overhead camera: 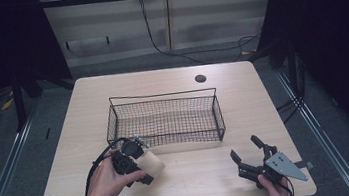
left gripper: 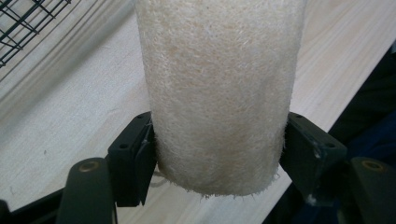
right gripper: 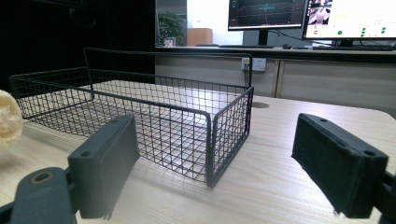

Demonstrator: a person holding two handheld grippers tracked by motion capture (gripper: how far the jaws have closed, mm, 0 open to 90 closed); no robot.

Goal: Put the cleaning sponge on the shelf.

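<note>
A beige fibrous loofah roll (overhead camera: 155, 164) lies near the table's front left, just in front of the black wire basket (overhead camera: 162, 96). My left gripper (overhead camera: 144, 162) is shut on it. In the left gripper view the two pads (left gripper: 140, 149) press on both sides of the loofah roll (left gripper: 219, 93) close to its near end. At the front right my right gripper (overhead camera: 244, 147) rests open on the table, its jaws spread wide with nothing between them. The right gripper (right gripper: 217, 140) faces the basket's (right gripper: 154, 100) near corner, and the loofah's (right gripper: 9, 116) end shows at the far left.
The wooden table (overhead camera: 198, 180) has a round cable hole (overhead camera: 200, 78) behind the basket. The basket holds nothing. Dark curtains flank the table, and cabinets (overhead camera: 163, 24) with a hanging cable stand beyond it. Monitors (right gripper: 266, 14) sit on a far counter.
</note>
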